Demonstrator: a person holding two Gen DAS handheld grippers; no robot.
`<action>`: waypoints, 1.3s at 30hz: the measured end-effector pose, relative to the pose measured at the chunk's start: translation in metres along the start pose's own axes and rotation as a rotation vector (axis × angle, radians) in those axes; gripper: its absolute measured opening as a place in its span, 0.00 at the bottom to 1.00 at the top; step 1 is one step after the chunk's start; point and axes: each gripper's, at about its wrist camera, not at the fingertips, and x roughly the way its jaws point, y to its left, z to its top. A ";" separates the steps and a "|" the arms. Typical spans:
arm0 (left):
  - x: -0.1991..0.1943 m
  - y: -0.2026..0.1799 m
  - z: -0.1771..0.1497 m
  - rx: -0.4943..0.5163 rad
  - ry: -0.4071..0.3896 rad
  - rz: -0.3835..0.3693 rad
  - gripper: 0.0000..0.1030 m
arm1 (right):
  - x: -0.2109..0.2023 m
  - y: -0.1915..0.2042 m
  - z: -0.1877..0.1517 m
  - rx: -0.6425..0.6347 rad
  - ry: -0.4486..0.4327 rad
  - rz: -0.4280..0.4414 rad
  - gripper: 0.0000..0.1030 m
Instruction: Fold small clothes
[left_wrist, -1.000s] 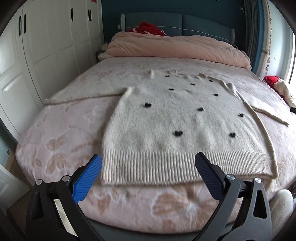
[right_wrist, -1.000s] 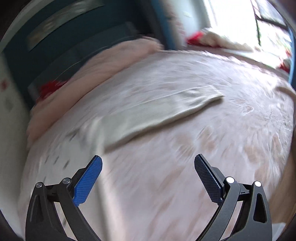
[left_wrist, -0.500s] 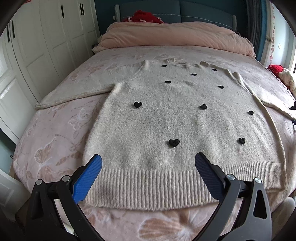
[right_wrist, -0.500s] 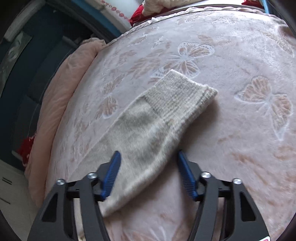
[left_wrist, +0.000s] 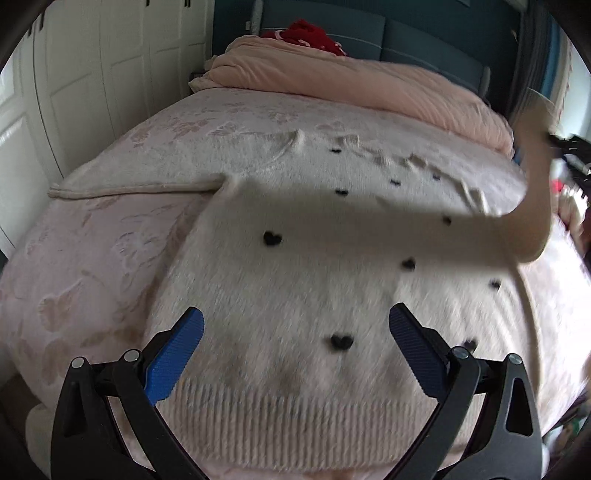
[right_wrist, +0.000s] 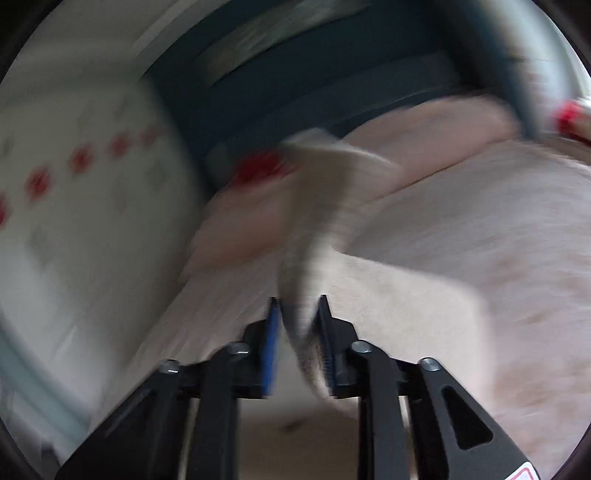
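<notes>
A cream knit sweater (left_wrist: 295, 288) with small black hearts lies flat on the bed, hem toward me. My left gripper (left_wrist: 295, 332) is open and empty, hovering above the hem. Its left sleeve (left_wrist: 136, 184) lies stretched out to the left. My right gripper (right_wrist: 297, 317) is shut on the right sleeve (right_wrist: 314, 229), which rises blurred above the jaws. In the left wrist view that sleeve (left_wrist: 532, 206) is lifted in an arc at the right, with the right gripper (left_wrist: 565, 151) holding its end high.
The bed has a pink butterfly-patterned cover (left_wrist: 92, 266). A rolled pink duvet (left_wrist: 369, 85) and a red item (left_wrist: 310, 35) lie at the headboard. White wardrobe doors (left_wrist: 85, 74) stand at the left. The right wrist view is motion-blurred.
My right gripper closed on the right sleeve's cuff and lifted it off the bed, swinging it up. My left gripper moved forward over the sweater's hem, still open.
</notes>
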 end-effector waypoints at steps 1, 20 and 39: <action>0.002 0.001 0.008 -0.022 -0.002 -0.026 0.95 | 0.023 0.024 -0.019 -0.033 0.066 0.039 0.43; 0.227 -0.047 0.125 -0.465 0.241 -0.287 0.81 | 0.022 -0.139 -0.129 0.632 0.093 -0.074 0.63; 0.238 0.029 0.114 -0.336 0.073 -0.279 0.11 | 0.070 -0.113 -0.117 0.392 0.199 -0.217 0.10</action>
